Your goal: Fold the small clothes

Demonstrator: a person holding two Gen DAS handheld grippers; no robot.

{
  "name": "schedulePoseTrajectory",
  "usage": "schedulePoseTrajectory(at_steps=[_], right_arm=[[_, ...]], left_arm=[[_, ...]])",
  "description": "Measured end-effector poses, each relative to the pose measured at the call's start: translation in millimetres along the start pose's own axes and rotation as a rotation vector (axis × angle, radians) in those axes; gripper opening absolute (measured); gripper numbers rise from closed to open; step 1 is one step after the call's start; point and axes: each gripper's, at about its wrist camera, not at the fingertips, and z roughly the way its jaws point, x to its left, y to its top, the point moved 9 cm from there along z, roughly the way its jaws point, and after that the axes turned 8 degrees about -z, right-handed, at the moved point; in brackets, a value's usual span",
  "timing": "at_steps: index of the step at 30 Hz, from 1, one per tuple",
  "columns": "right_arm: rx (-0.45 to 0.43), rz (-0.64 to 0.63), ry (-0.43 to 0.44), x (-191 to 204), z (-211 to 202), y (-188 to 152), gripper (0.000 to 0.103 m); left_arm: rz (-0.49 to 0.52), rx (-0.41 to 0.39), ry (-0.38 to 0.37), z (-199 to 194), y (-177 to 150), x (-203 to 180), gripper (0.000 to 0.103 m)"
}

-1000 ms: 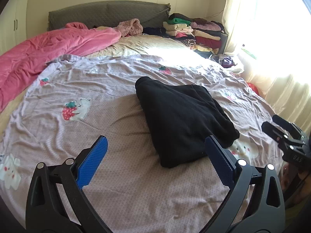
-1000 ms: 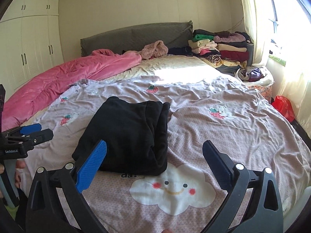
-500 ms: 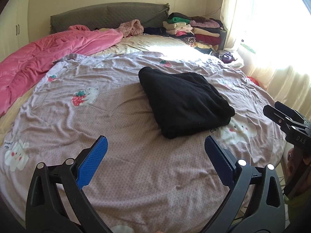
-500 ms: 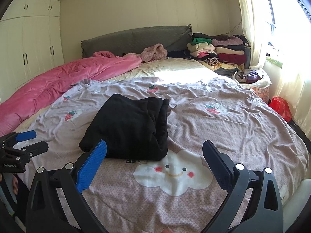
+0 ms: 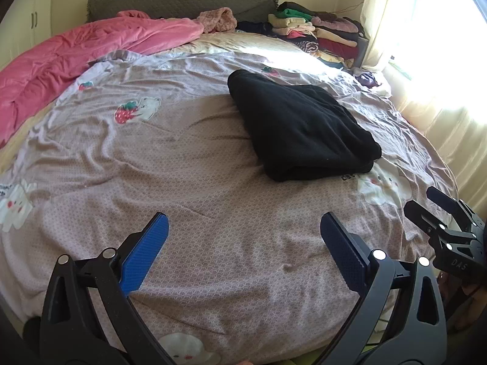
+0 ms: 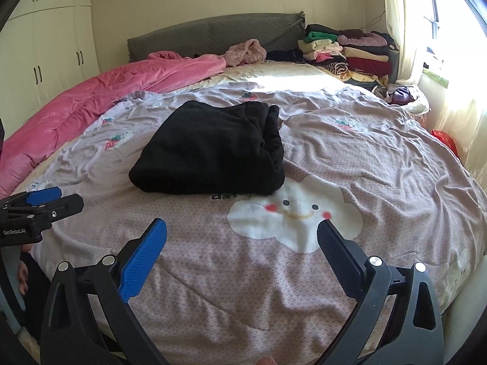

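Note:
A black garment [image 5: 299, 124] [image 6: 213, 152] lies folded in a thick rectangle on the mauve patterned bedspread [image 5: 188, 182] [image 6: 380, 158], near the bed's middle. My left gripper [image 5: 243, 228] hangs open over the near part of the bed, well short of the garment, with nothing between its blue pads. My right gripper [image 6: 242, 234] is open too, above a white cloud print [image 6: 292, 210], and holds nothing. Each gripper shows in the other's view: the right gripper [image 5: 432, 203] at the right edge, the left gripper [image 6: 57, 197] at the left edge.
A rumpled pink duvet [image 5: 76, 51] [image 6: 106, 91] covers the bed's left side. A stack of folded clothes [image 5: 316, 33] [image 6: 350, 51] sits by the grey headboard [image 6: 213, 33]. White wardrobes [image 6: 45, 54] stand left; a bright curtained window [image 5: 426, 45] right.
Both grippers have drawn back from the folded black garment toward the foot of the bed, so it looks smaller and farther. Both stay open and empty.

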Motion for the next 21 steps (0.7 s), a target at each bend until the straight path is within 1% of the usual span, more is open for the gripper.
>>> schedulePoseTrajectory(at_steps=[13, 21], right_arm=[[-0.004, -0.023, 0.012, 7.4, -2.7, 4.4, 0.099], [-0.003, -0.023, 0.008, 7.5, -3.2, 4.3, 0.099]], left_arm=[[-0.011, -0.008, 0.030, -4.3, 1.0, 6.7, 0.094], [-0.008, -0.009, 0.032, -5.2, 0.7, 6.5, 0.094]])
